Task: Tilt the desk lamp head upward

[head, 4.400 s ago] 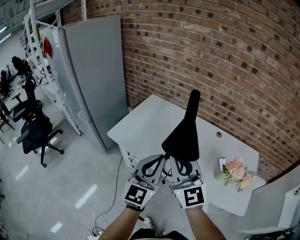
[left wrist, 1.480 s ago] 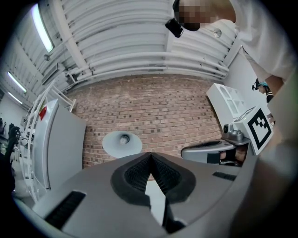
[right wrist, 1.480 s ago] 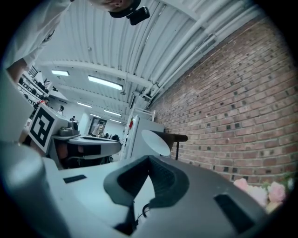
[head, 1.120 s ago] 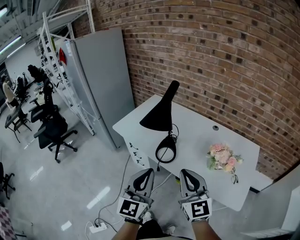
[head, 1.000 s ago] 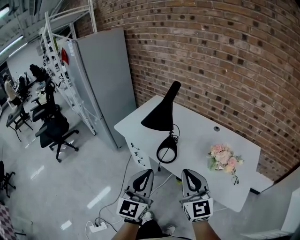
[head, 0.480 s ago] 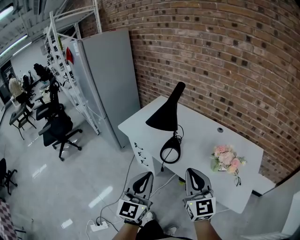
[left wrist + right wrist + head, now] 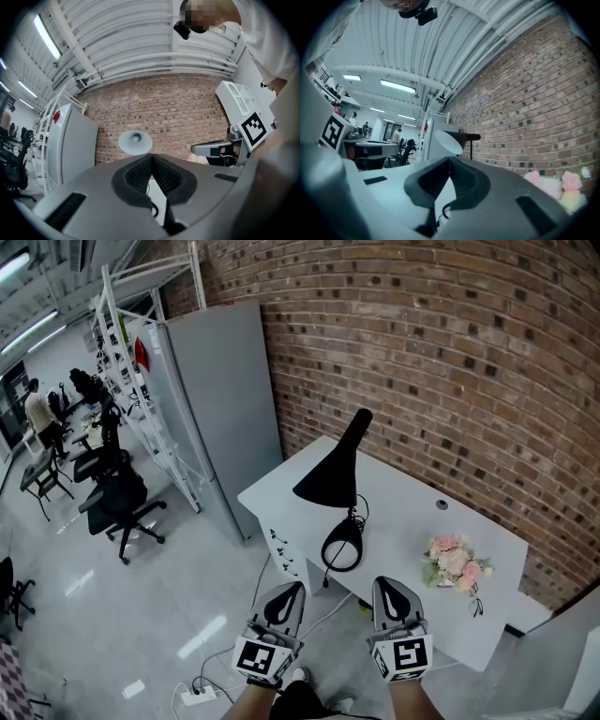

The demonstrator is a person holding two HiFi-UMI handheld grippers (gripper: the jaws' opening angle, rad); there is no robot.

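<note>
No readable words or numbers here; only square code markers [image 7: 263, 656] on the left tongs [image 7: 292, 589] and right tongs [image 7: 385, 583].

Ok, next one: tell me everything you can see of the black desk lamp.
The desk lamp is matte black: a long cone-shaped head tapering into a slim neck, above a ring-shaped base resting on the white desk near its front edge. The head is tilted, its open face toward the person; the inside looks pale. A thin black cord curls beside the base and runs off the desk edge. Nothing else touches it.
</note>
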